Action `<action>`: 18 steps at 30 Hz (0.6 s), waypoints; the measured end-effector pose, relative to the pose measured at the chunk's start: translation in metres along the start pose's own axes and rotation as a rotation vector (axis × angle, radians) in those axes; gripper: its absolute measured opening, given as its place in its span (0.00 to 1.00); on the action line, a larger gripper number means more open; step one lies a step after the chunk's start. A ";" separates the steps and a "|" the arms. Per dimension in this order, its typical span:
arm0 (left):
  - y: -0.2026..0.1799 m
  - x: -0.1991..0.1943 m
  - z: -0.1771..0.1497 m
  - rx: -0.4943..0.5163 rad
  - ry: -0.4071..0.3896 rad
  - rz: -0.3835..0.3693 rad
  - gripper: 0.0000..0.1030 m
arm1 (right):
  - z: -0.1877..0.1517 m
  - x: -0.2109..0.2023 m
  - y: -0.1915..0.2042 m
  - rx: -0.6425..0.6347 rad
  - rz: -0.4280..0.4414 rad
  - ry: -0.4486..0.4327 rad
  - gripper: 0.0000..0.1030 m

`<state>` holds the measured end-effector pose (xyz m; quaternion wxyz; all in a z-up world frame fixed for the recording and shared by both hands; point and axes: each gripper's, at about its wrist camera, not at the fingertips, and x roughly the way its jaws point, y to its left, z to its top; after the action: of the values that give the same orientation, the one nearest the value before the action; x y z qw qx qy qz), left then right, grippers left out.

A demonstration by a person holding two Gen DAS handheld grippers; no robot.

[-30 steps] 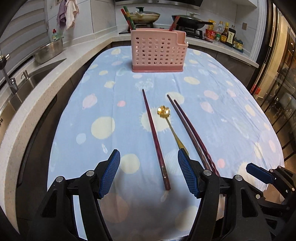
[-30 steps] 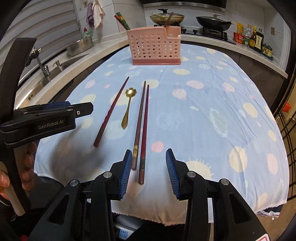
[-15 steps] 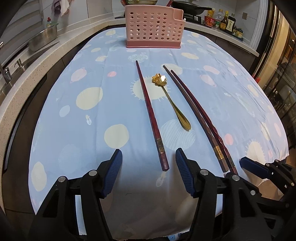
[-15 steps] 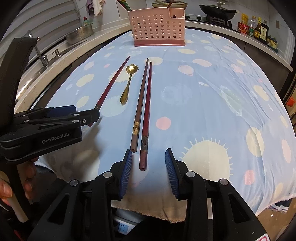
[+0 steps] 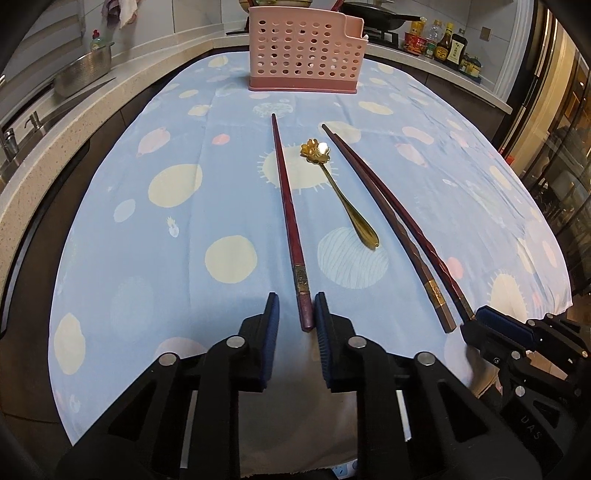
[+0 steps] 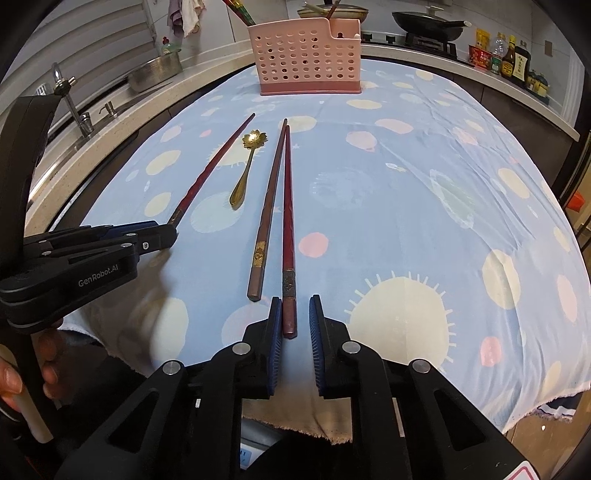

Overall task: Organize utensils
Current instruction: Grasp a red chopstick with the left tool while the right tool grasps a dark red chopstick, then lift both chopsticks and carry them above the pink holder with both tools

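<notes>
Three dark red chopsticks and a gold flower-bowled spoon (image 5: 340,192) lie on the blue spotted tablecloth (image 5: 155,229). A pink perforated utensil holder (image 5: 304,53) stands at the far end. My left gripper (image 5: 295,317) is narrowly open, its jaws around the near end of the left chopstick (image 5: 290,218), which still lies on the cloth. My right gripper (image 6: 293,314) is narrowly open around the near end of the rightmost chopstick (image 6: 287,206). The brown chopstick (image 6: 267,206) lies just left of it.
A sink with a tap (image 6: 70,99) and a steel bowl (image 5: 83,72) are on the counter to the left. A stove with pans (image 6: 428,22) and sauce bottles (image 5: 447,46) are at the back right. The cloth's near edge hangs just below the grippers.
Both grippers have moved forward and down onto the chopstick ends. Both pairs of jaws have narrowed from wide open to a small gap around a chopstick.
</notes>
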<state>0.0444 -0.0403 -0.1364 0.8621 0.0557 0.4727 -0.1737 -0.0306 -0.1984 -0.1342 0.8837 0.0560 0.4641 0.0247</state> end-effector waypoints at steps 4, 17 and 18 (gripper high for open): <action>0.002 -0.002 -0.001 -0.018 0.008 -0.030 0.08 | 0.000 -0.001 0.001 -0.008 -0.001 -0.002 0.07; 0.010 -0.042 0.011 -0.056 -0.056 -0.059 0.07 | 0.013 -0.035 -0.003 0.028 0.016 -0.092 0.07; 0.011 -0.048 0.014 -0.056 -0.068 -0.059 0.07 | 0.016 -0.040 -0.003 0.032 0.017 -0.105 0.07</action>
<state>0.0359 -0.0223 -0.0896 0.8735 0.0115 0.4492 -0.1873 -0.0400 -0.2062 -0.0930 0.9057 0.0752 0.4167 0.0217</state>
